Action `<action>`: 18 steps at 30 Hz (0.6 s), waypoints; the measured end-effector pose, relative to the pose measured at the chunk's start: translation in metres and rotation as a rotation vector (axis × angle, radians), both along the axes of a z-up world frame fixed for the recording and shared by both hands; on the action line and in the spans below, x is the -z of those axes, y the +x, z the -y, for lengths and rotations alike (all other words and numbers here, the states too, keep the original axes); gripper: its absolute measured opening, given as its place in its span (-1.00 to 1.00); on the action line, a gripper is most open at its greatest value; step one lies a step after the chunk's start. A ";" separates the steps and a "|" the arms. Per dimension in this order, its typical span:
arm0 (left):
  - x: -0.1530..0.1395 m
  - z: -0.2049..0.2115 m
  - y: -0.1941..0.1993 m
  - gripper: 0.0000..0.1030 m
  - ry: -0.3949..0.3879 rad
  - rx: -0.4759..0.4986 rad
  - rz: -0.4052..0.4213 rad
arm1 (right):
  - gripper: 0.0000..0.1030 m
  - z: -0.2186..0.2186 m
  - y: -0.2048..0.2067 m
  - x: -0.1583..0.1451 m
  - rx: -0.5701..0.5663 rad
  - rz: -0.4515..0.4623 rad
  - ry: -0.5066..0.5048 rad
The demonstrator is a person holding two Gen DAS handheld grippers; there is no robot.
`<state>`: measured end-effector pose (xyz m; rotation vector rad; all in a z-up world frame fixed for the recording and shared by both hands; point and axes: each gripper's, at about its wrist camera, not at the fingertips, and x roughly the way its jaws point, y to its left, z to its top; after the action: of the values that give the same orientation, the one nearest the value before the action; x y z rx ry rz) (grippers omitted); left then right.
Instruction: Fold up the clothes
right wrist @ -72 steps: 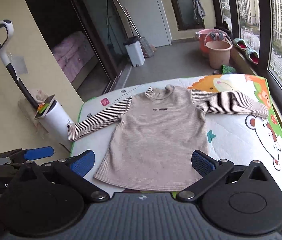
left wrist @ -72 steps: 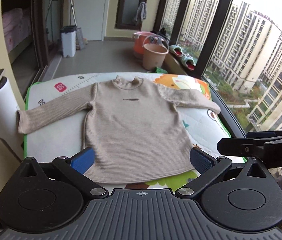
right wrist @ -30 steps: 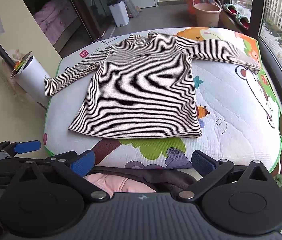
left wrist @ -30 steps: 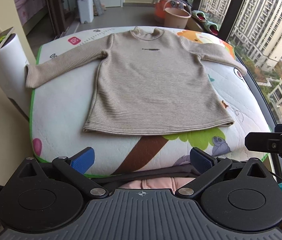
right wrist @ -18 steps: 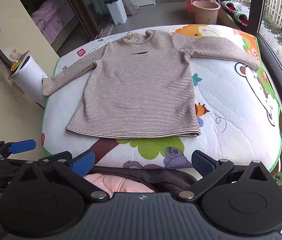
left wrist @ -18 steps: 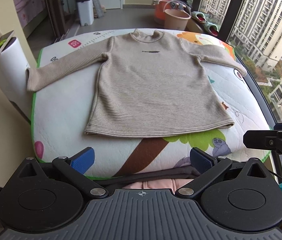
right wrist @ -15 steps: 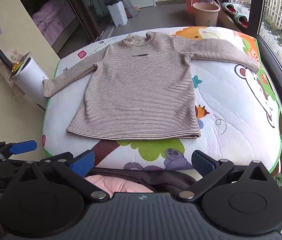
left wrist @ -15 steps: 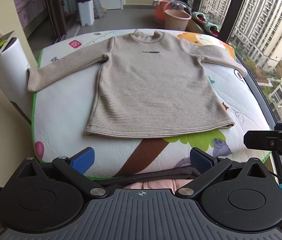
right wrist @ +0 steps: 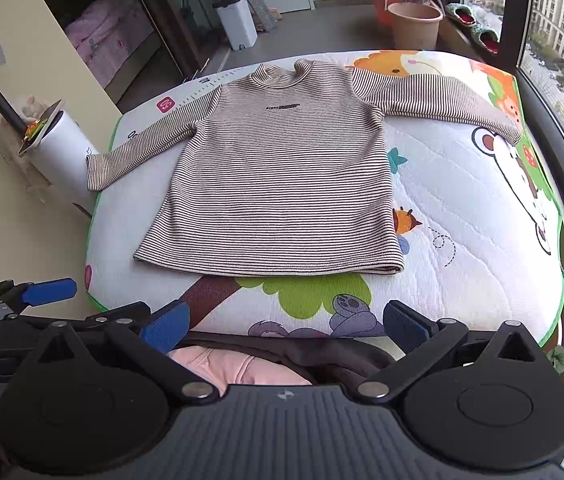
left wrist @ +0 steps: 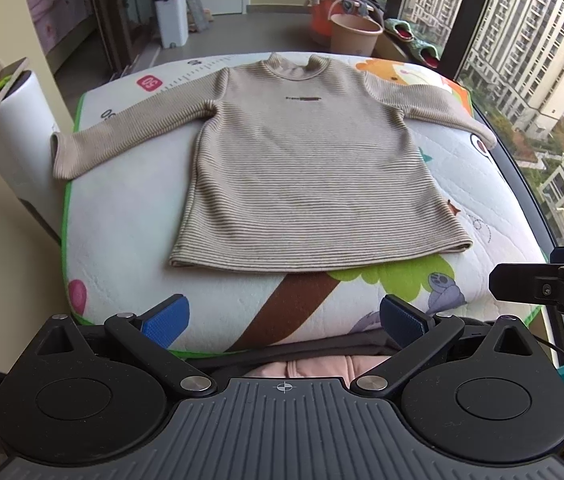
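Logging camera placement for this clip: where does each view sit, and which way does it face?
Left wrist: behind the open left gripper, facing the shirt on the mat; the right gripper shows at the right edge.
Right wrist: behind the open right gripper, facing the same way; the left gripper shows at the left edge.
Shared: shirt, mat, buckets, bin.
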<state>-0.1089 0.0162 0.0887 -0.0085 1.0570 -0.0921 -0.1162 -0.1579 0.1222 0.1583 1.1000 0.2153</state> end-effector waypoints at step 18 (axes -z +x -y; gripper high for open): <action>-0.005 -0.002 0.002 1.00 -0.009 -0.005 0.021 | 1.00 0.000 0.000 0.003 0.005 -0.008 0.003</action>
<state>-0.1070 0.0185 0.0938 -0.0188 1.0360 -0.0922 -0.1164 -0.1577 0.1192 0.1648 1.1068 0.2127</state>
